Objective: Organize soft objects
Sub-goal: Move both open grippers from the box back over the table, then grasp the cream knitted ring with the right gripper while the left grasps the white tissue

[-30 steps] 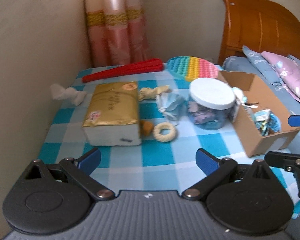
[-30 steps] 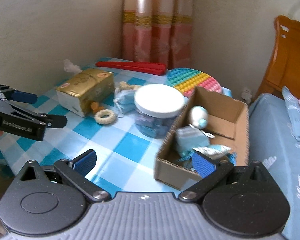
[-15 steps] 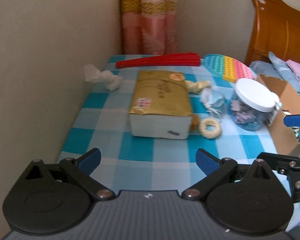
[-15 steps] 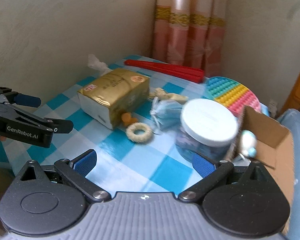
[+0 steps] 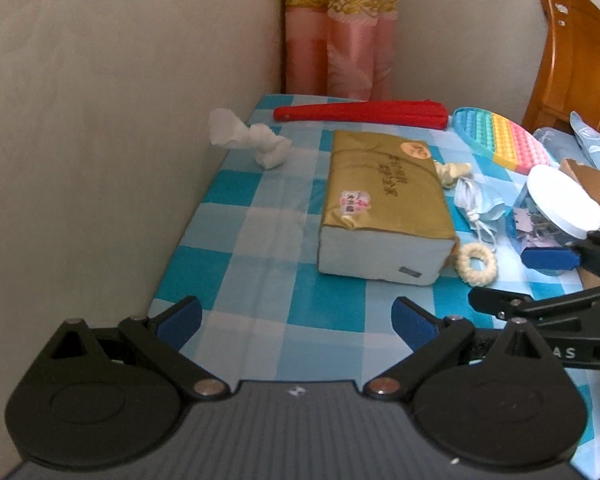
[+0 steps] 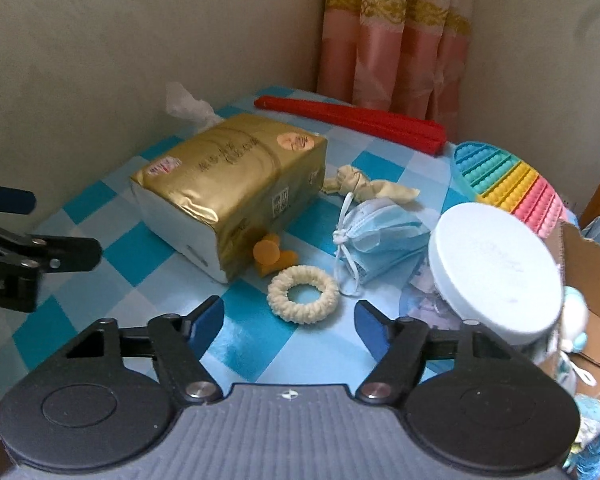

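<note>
A cream scrunchie (image 6: 303, 294) lies on the checked tablecloth, just ahead of my right gripper (image 6: 289, 320) and in line with the gap between its fingers. The jaws are closing and the pads do not touch it. Beside the scrunchie are a blue face mask (image 6: 380, 236), a knotted cream cloth (image 6: 364, 186), small orange pieces (image 6: 270, 254) and a gold tissue pack (image 6: 236, 176). My left gripper (image 5: 296, 320) hangs open and empty over the cloth in front of the tissue pack (image 5: 384, 204). A crumpled white tissue (image 5: 248, 138) sits by the wall.
A jar with a white lid (image 6: 494, 276) and a cardboard box (image 6: 592, 268) holding small items stand at the right. A red folded fan (image 5: 360, 114) and a rainbow pop-it (image 5: 504, 140) lie at the back. A wall runs along the left; a bed is at the right.
My right gripper has moved left and down from the box toward the scrunchie, and its jaws have narrowed. My left gripper has swung left toward the wall side, still open.
</note>
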`<state>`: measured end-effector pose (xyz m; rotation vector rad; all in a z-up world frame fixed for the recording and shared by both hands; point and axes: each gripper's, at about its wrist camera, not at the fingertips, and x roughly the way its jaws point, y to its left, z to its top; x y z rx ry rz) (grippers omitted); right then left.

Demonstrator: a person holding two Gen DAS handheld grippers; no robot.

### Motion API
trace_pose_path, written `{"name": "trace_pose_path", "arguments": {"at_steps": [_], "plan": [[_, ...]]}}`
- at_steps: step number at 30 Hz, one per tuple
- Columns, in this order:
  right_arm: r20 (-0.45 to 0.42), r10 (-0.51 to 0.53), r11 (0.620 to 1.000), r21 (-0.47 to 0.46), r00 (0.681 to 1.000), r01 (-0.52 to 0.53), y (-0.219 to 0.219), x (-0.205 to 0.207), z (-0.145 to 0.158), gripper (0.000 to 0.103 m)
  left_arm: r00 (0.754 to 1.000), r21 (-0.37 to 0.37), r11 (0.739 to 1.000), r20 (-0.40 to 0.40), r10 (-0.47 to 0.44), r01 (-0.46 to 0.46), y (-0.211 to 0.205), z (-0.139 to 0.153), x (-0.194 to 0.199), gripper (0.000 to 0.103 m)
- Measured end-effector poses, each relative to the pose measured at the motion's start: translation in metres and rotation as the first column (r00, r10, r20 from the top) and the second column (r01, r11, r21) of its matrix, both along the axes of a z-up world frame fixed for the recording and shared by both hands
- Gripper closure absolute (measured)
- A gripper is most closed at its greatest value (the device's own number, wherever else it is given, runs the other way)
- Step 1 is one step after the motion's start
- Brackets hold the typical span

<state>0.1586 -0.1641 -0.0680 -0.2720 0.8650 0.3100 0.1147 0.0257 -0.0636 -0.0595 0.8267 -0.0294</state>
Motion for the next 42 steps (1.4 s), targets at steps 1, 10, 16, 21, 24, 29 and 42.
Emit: {"name": "trace_pose_path", "arguments": {"at_steps": [1,10,16,21,24,29,42], "plan": [[-0.007,0.0,1.0,0.002,1.0,0.0,0.0,0.003,-0.003,0.032,1.0,-0.003,1.0,-0.004,0.004,-0.004,0.001,-0.001,0.002,0.002],[-0.024,-0.017,1.0,0.016,1.0,0.017,0.001,0.021,-0.017,0.034,1.0,-0.016,1.0,-0.013,0.012,-0.012,0.002,-0.005,0.008,0.002],[-0.01,-0.031,0.999,0.013,0.999,0.031,0.0,0.025,-0.02,0.053,1.0,-0.02,1.0,-0.018,0.012,-0.012,0.001,-0.006,0.009,0.002],[-0.017,-0.038,0.999,0.003,0.999,0.038,-0.002,0.017,-0.018,0.054,1.0,-0.033,0.999,-0.015,0.01,-0.01,0.0,-0.002,0.009,0.002],[-0.028,-0.046,0.999,0.002,0.999,0.046,-0.004,0.01,-0.016,0.054,1.0,-0.041,0.999,-0.007,0.005,-0.005,0.0,0.005,0.012,0.002],[-0.023,-0.049,0.999,0.007,0.999,0.049,-0.007,-0.001,-0.016,0.054,0.999,-0.024,1.0,0.052,0.001,0.0,-0.002,0.028,0.022,0.002],[-0.028,-0.016,1.0,0.014,0.999,0.016,-0.004,-0.01,-0.021,0.021,0.986,-0.155,0.975,0.011,0.164,-0.16,0.006,0.038,0.119,0.014]]}}
